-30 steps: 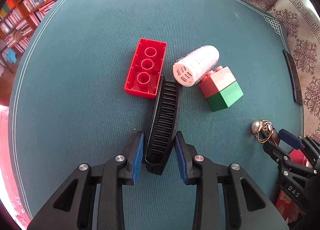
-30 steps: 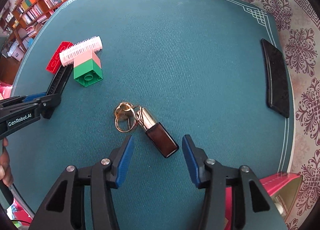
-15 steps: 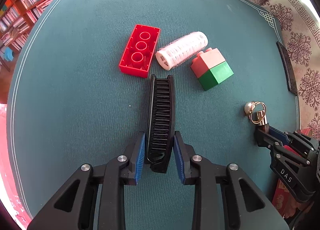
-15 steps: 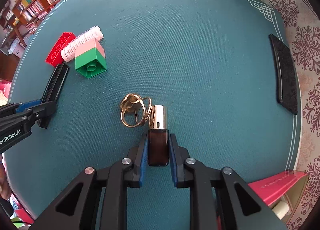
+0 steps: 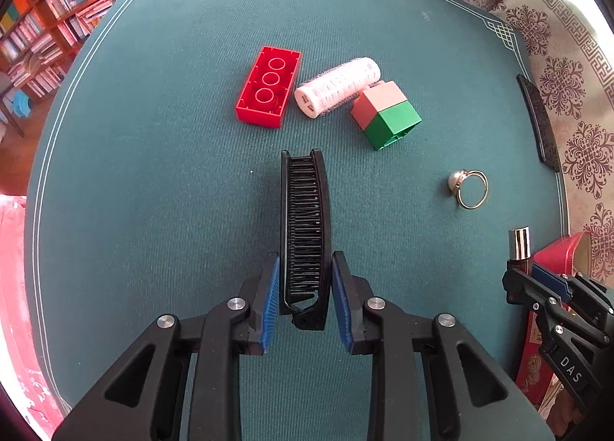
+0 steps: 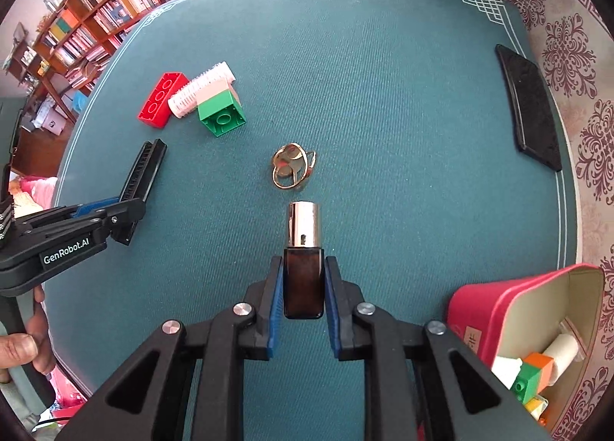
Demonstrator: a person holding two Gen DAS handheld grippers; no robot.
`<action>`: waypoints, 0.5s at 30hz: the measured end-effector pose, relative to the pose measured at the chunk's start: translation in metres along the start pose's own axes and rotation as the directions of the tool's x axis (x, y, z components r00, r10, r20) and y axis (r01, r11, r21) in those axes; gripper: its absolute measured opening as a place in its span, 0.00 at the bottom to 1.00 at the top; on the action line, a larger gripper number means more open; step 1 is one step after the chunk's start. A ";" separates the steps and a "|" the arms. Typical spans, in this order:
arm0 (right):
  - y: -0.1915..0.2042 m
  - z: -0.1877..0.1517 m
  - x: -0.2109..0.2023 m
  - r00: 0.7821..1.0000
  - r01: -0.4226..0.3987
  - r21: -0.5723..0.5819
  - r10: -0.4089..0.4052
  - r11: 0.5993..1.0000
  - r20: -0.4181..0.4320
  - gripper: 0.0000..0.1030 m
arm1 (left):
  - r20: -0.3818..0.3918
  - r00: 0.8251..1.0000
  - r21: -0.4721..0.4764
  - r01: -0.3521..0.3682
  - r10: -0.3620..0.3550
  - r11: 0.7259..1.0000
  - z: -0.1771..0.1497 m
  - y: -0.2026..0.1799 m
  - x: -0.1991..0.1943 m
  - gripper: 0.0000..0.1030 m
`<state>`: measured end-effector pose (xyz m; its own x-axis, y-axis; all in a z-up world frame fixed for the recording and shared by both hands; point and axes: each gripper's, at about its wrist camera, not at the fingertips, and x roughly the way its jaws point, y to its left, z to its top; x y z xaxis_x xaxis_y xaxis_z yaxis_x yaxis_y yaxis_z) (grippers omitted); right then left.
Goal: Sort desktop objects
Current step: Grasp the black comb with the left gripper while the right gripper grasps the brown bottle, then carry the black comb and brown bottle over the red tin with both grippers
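Within the last second we had closed our left gripper (image 5: 303,282) on the black comb (image 5: 305,226) and our right gripper (image 6: 303,287) on the brown bottle (image 6: 303,272); both had left the toy bricks and the ring (image 6: 293,168) behind on the green table (image 6: 383,96), ready for sorting

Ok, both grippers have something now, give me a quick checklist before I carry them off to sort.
1. Left gripper shut on comb: ok.
2. Right gripper shut on bottle: ok.
3. Bottle cap apart from ring: ok.
4. Comb tip apart from red brick and roller: ok.
5. Pink box open at right: ok.
6. Both items off the table: cannot tell.
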<state>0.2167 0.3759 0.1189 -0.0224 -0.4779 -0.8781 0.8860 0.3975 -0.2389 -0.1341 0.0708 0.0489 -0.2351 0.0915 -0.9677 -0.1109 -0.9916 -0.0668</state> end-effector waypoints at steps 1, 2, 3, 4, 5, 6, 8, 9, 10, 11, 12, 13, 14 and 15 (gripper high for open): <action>-0.001 -0.003 -0.004 1.000 -0.003 0.002 0.003 1.000 0.006 0.21 | 0.005 1.000 0.003 0.000 0.000 1.000 0.005 -0.005 -0.002 0.27; 0.000 -0.007 -0.008 1.000 -0.005 0.003 0.005 1.000 0.011 0.21 | 0.009 1.000 0.006 -0.001 0.001 1.000 0.001 -0.007 -0.005 0.27; -0.002 -0.013 -0.012 1.000 -0.008 0.005 0.008 1.000 0.018 0.21 | 0.014 1.000 0.009 -0.002 0.002 1.000 -0.002 -0.009 -0.008 0.27; -0.001 -0.021 -0.016 1.000 -0.010 0.007 0.010 1.000 0.024 0.21 | 0.018 1.000 0.011 -0.002 0.002 1.000 -0.009 -0.010 -0.011 0.27; 0.003 -0.029 -0.020 0.999 -0.011 0.011 0.011 1.000 0.030 0.21 | 0.022 1.000 0.015 -0.002 0.002 1.000 -0.012 -0.013 -0.015 0.27; 0.008 -0.033 -0.025 0.999 -0.012 0.015 0.011 1.000 0.037 0.21 | 0.026 1.000 0.020 -0.002 0.002 1.000 -0.016 -0.016 -0.018 0.27; 0.001 -0.038 -0.033 0.999 -0.013 0.026 0.011 1.000 0.050 0.21 | 0.036 0.999 0.030 -0.002 0.001 1.000 -0.020 -0.042 -0.021 0.27; -0.002 -0.043 -0.037 0.998 -0.013 0.032 0.011 0.999 0.056 0.21 | 0.040 0.999 0.036 -0.002 0.000 0.999 -0.021 -0.045 -0.023 0.27; -0.003 -0.044 -0.042 0.998 -0.012 0.040 0.009 0.999 0.061 0.21 | 0.044 0.999 0.042 -0.001 -0.001 0.999 -0.021 -0.041 -0.026 0.27; -0.001 -0.040 -0.054 0.998 -0.010 0.047 0.007 0.999 0.065 0.21 | 0.048 0.999 0.048 0.001 -0.003 0.999 -0.029 -0.036 -0.028 0.27; -0.003 -0.043 -0.058 0.997 -0.008 0.054 0.004 0.998 0.071 0.21 | 0.051 0.999 0.056 0.003 -0.006 0.998 -0.027 -0.051 -0.028 0.27; -0.005 -0.047 -0.062 0.997 -0.005 0.062 0.001 0.998 0.074 0.21 | 0.053 0.999 0.065 0.005 -0.008 0.998 -0.006 -0.051 -0.024 0.27; -0.007 -0.049 -0.066 0.997 -0.003 0.071 -0.003 0.997 0.078 0.21 | 0.056 0.998 0.076 0.007 -0.011 0.997 -0.001 -0.055 -0.015 0.27; -0.011 -0.053 -0.070 0.997 0.000 0.081 -0.007 0.997 0.082 0.21 | 0.058 0.998 0.087 0.010 -0.015 0.996 -0.003 -0.060 -0.017 0.27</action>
<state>0.1835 0.4468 0.1609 0.0097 -0.5431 -0.8396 0.9205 0.3330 -0.2047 -0.1209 0.1282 0.0692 -0.2890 0.1113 -0.9508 -0.1968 -0.9789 -0.0547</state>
